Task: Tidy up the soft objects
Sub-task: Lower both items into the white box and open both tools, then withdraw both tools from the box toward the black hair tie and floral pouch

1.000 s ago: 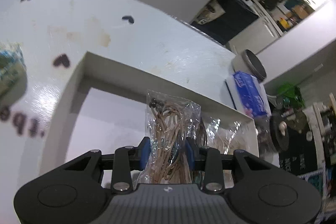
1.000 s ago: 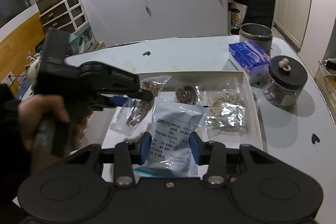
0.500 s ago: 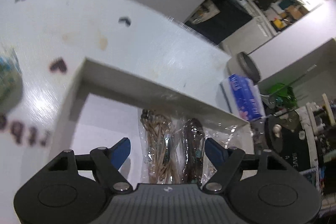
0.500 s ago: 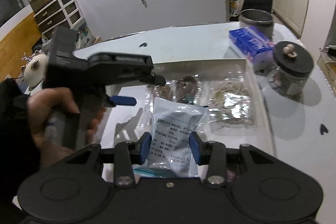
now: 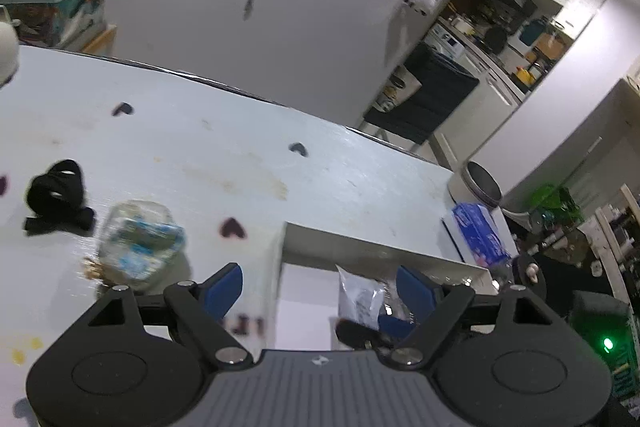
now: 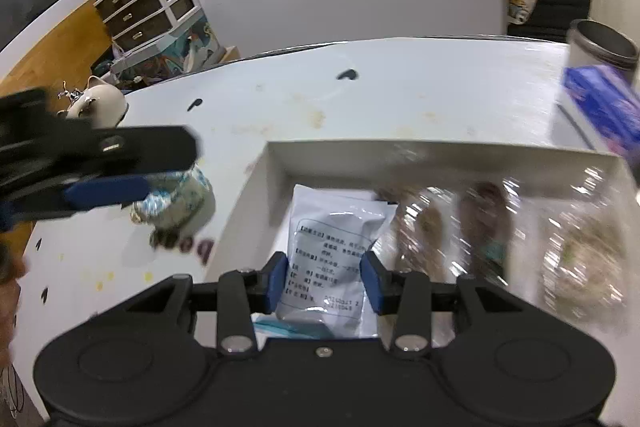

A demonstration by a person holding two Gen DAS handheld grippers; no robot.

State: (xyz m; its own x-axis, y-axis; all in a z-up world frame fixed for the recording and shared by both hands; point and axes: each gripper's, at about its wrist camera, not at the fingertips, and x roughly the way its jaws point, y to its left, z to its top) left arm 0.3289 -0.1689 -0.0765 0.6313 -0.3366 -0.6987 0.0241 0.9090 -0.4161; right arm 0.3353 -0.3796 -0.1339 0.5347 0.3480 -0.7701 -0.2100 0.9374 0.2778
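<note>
My right gripper (image 6: 323, 277) is shut on a white printed pouch (image 6: 334, 239) and holds it over the left part of a white box (image 6: 432, 151). Clear bags of brown hair ties (image 6: 428, 227) lie in the box to the right. My left gripper (image 5: 320, 291) is open and empty, above the box's left wall (image 5: 280, 267); it also shows at the left of the right wrist view (image 6: 108, 167). A clear packet with blue print (image 5: 140, 247) lies on the table left of the box, also in the right wrist view (image 6: 180, 201). A black fabric piece (image 5: 56, 197) lies further left.
A blue tissue pack (image 5: 478, 235) and a grey metal can (image 5: 478, 187) stand right of the box. A white table (image 5: 200, 147) with dark heart marks carries everything. A cream figurine (image 6: 100, 101) sits at the table's far left edge.
My left gripper let go of the bag of brown hair ties in the box, opened, and swung up and left. My right gripper still holds the white pouch, now lower over the box.
</note>
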